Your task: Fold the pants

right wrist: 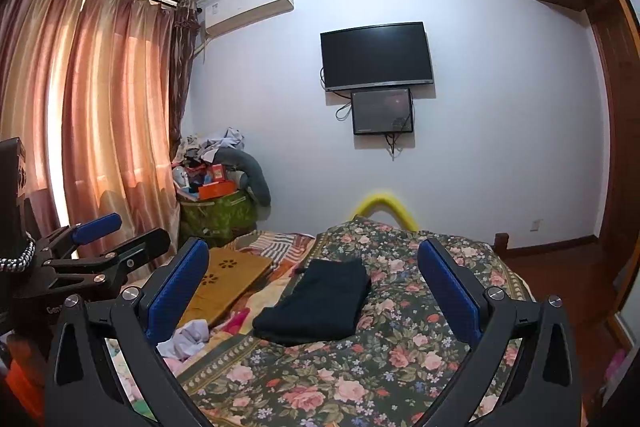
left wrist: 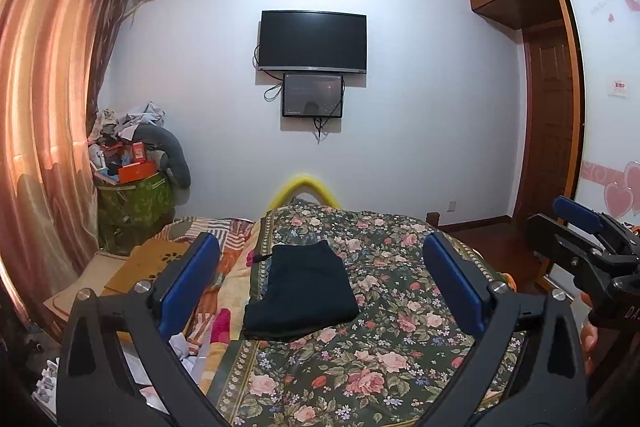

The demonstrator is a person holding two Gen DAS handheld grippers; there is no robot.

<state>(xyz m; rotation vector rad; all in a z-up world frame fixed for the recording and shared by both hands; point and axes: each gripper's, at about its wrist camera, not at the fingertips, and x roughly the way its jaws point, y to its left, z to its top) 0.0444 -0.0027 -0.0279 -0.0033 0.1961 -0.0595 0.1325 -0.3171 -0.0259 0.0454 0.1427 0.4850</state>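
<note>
Pants folded flat on floral bedspread; left tool and right tool wide, empty, above bed.

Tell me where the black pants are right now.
In both wrist views the black pants lie folded on the floral bedspread, centred ahead between the open left gripper and right gripper fingers, untouched, below the wall TV.

Left gripper and right gripper both held level, fingers spread wide, empty
</note>
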